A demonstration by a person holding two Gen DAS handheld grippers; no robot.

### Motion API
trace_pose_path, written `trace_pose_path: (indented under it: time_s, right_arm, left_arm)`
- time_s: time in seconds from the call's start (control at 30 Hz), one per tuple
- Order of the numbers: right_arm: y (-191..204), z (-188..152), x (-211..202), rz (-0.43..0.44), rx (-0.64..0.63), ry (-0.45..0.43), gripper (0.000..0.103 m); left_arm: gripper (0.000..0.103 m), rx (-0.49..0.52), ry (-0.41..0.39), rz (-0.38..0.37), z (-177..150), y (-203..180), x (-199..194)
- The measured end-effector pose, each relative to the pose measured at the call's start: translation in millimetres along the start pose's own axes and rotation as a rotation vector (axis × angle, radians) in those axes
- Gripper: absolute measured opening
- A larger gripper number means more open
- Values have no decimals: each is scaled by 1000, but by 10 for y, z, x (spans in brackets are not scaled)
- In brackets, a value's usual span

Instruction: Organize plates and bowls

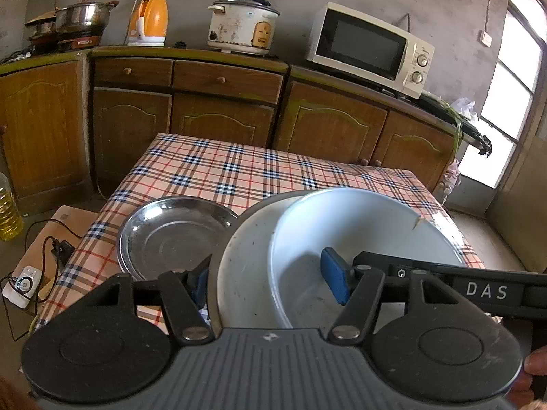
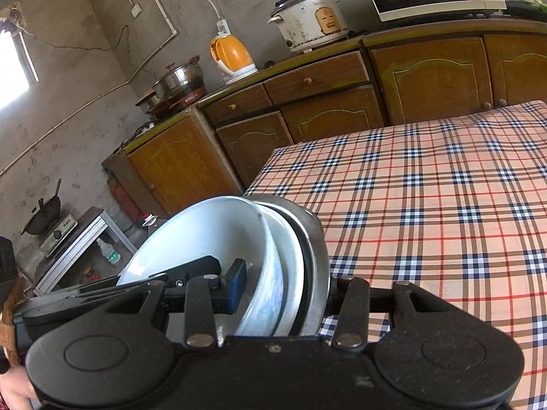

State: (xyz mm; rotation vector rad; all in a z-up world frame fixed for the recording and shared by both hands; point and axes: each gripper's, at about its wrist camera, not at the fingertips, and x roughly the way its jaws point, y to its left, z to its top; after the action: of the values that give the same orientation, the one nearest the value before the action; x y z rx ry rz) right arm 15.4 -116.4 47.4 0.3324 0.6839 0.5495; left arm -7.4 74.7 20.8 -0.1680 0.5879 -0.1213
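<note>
Near the front edge of the checked worktop (image 1: 239,167), your two sets of tongs share one stack of dishes. Your left tongs (image 1: 270,282) are clamped across the near rim of the stack: one blue pad sits inside the white bowl (image 1: 359,225), the other presses outside the wider dish (image 1: 246,256) that the bowl nests in. Your right tongs (image 2: 280,285) grip the same stack from the opposite side, one pad inside the white bowl (image 2: 191,232) and the other finger outside a metal dish (image 2: 314,235) beneath it. Both sets are closed firmly on the rims, not standing apart.

Seen from the right wrist, the stack tilts steeply and appears lifted off the worktop, though contact underneath is hidden. Holding it on two sides likely keeps the nested pieces from sliding apart. Just left of the stack, a shallow steel plate (image 1: 174,235) lies flat on the worktop, empty. It looks like the next piece to join the pile, or the base to set the stack on. Behind the worktop stand wooden cabinets with a microwave (image 1: 369,48).
</note>
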Motion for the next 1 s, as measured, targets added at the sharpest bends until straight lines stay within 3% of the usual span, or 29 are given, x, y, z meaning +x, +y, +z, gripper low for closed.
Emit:
trace_pose_path:
  time_s: [1.0]
  right_arm:
    - [148,31,226,17,-22,27,52]
  left_arm:
    - [65,-30,1,22,35,233,55]
